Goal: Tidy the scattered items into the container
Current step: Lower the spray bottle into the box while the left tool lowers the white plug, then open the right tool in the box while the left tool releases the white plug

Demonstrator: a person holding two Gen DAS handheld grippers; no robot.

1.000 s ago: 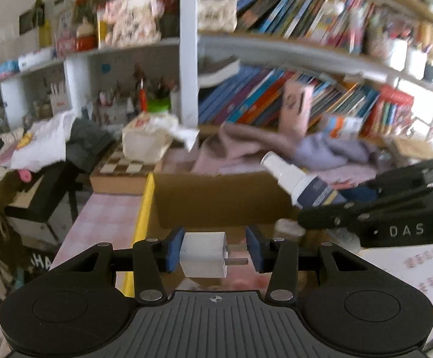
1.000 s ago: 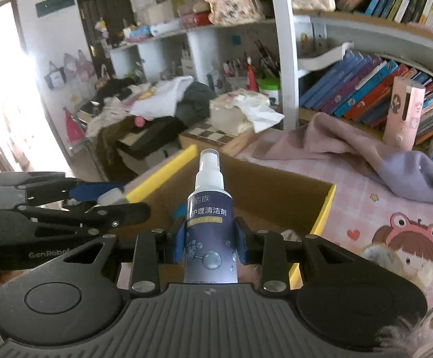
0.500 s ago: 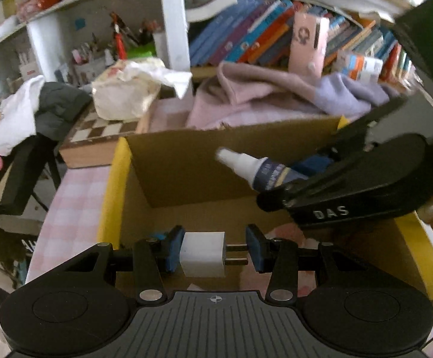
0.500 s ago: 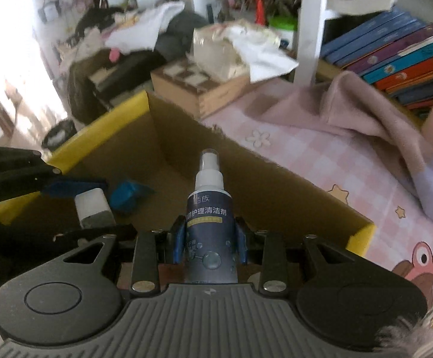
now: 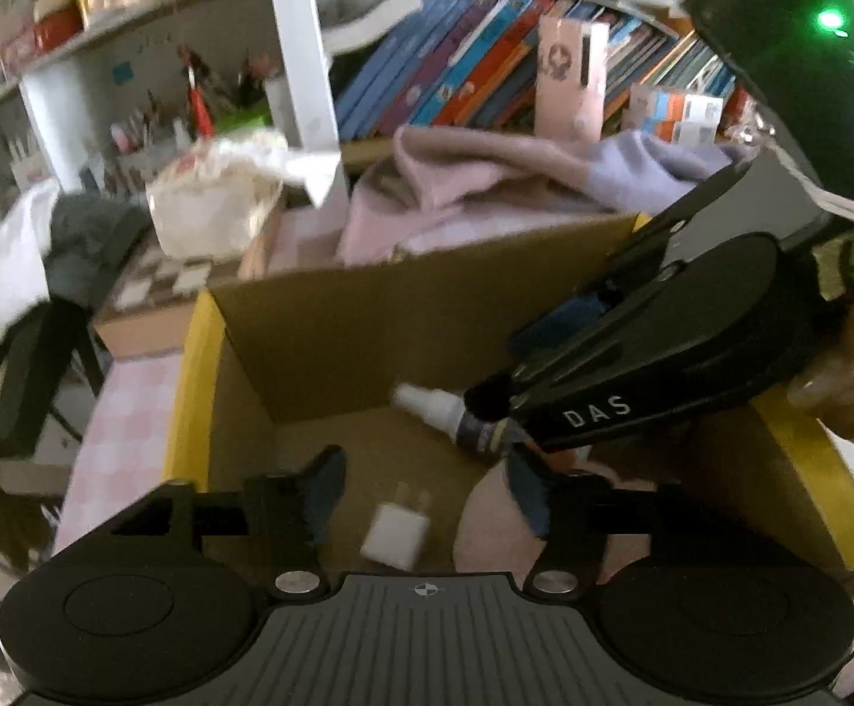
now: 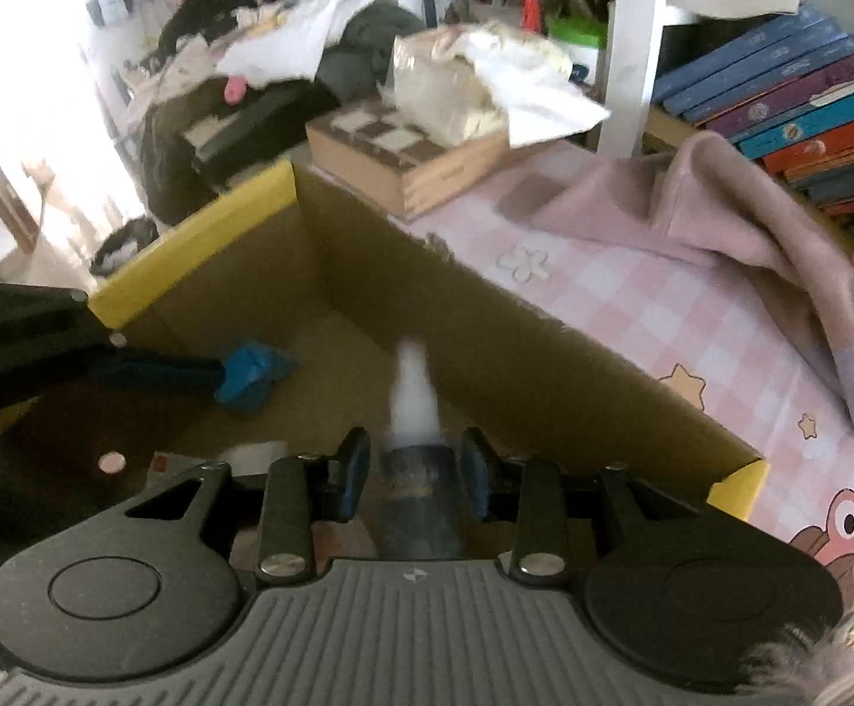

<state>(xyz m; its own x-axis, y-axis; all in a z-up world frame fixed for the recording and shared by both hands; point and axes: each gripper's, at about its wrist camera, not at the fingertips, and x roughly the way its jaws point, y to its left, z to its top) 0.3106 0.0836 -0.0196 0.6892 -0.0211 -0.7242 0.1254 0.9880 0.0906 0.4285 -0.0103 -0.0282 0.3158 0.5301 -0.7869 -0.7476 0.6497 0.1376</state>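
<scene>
While both grippers hung inside the cardboard box (image 5: 368, 317), my left gripper (image 5: 427, 494) was opening, the white charger plug (image 5: 394, 535) loose below it; my right gripper (image 6: 412, 465) apparently clamped the spray bottle (image 6: 412, 412), nozzle pointing ahead toward the box's far wall.

Black ribbed tongs (image 5: 427, 500), blue pads (image 6: 353, 470), silver screws, white "DAS" lettering.
</scene>
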